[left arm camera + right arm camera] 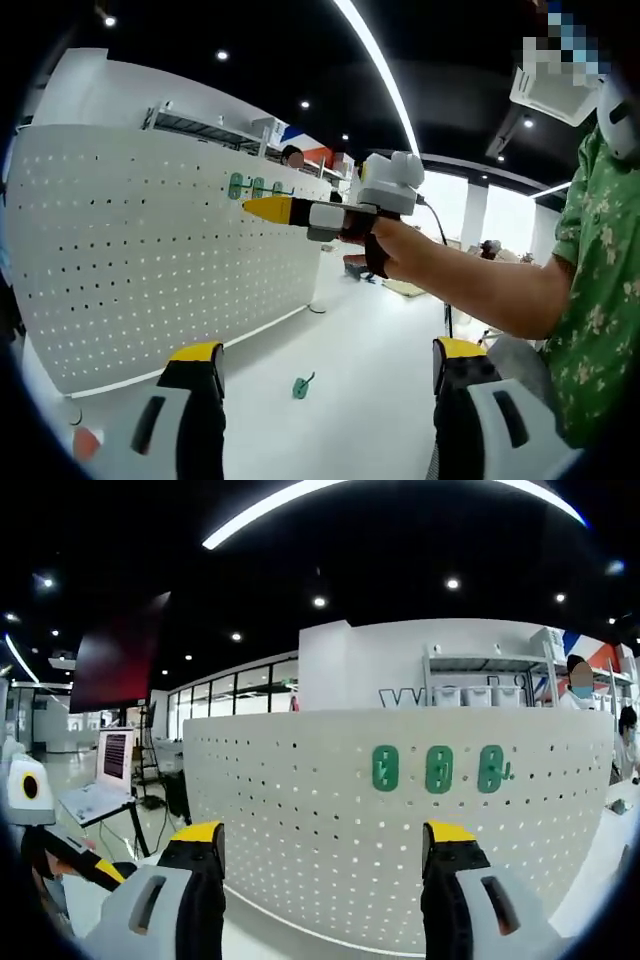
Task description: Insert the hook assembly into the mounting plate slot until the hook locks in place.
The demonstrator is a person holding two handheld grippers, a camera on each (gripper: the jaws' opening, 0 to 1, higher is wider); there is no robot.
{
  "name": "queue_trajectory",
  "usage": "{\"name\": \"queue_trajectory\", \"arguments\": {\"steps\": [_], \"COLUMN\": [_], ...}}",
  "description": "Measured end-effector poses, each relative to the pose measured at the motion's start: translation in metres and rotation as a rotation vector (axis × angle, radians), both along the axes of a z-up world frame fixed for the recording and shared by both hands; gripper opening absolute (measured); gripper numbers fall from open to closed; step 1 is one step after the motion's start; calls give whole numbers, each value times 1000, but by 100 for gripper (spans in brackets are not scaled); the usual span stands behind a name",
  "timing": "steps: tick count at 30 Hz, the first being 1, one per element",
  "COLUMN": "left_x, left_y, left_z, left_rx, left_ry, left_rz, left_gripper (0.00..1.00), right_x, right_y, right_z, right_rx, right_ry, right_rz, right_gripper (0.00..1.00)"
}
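Right tongs (pixel 318 880) gaping empty, facing white pegboard (pixel 300 810) carrying three green hooks (pixel 437 768) ahead, above tips. Left tongs (pixel 325 400) gaping empty; loose green hook (pixel 301 385) lying on bench (pixel 350 330) between its tips.

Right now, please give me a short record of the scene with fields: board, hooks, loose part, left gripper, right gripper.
board: white pegboard, standing upright on the white table
hooks: three green hook plates in a row near the board's top edge
loose part: one green hook lying on the table, in front of the board
left gripper: left gripper open, holding nothing, above the table
right gripper: right gripper open, empty, facing the board
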State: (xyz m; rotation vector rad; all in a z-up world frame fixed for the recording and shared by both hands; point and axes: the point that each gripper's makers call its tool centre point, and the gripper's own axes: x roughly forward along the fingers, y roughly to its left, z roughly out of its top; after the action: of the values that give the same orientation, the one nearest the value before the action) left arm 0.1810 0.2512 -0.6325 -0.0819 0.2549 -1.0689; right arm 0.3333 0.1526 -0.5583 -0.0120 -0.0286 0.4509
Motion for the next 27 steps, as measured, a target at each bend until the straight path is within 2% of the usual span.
{"name": "queue_trajectory", "arguments": {"steps": [8,27], "left_x": [-4,-14], "left_y": [-2,-11], "left_z": [0,-3], "left_rx": [5,17], "left_ry": [0,3], "left_rz": [-3,-8], "left_gripper": [88,87], "right_x": [-17,-67], "right_y": [-9,-20], "right_z": [-10,-47], "right_rx": [-5,-48], "right_ry": [18,90], "right_rz": [2,19], "right_gripper": [81,79]}}
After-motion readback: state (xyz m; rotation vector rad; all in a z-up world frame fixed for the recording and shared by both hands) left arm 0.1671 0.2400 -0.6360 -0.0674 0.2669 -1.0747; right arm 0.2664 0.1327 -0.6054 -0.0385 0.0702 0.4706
